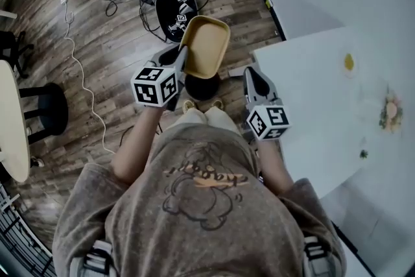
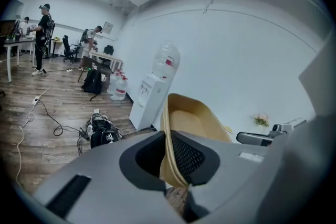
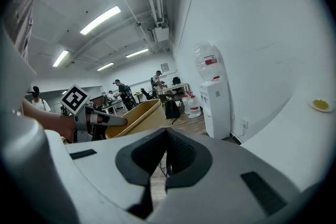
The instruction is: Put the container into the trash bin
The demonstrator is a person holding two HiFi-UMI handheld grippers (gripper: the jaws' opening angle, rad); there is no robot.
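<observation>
My left gripper [image 1: 183, 61] is shut on the rim of a tan, shallow plastic container [image 1: 206, 45], which it holds up tilted on its edge. In the left gripper view the container's wall [image 2: 194, 120] stands clamped between the two dark pads of that gripper [image 2: 169, 157]. Just below the container on the floor sits a dark round trash bin [image 1: 202, 87], partly hidden by it. My right gripper [image 1: 251, 76] hangs to the container's right, apart from it, shut with nothing between its jaws [image 3: 167, 152]. From the right gripper view the container [image 3: 136, 118] shows at the left.
A white table [image 1: 324, 94] with food scraps stands at the right. A black backpack [image 1: 172, 0] and cables lie on the wooden floor beyond the bin. A black stool [image 1: 45, 107] is at the left. A water dispenser [image 2: 152, 94] stands by the wall; people [image 2: 42, 34] work at far desks.
</observation>
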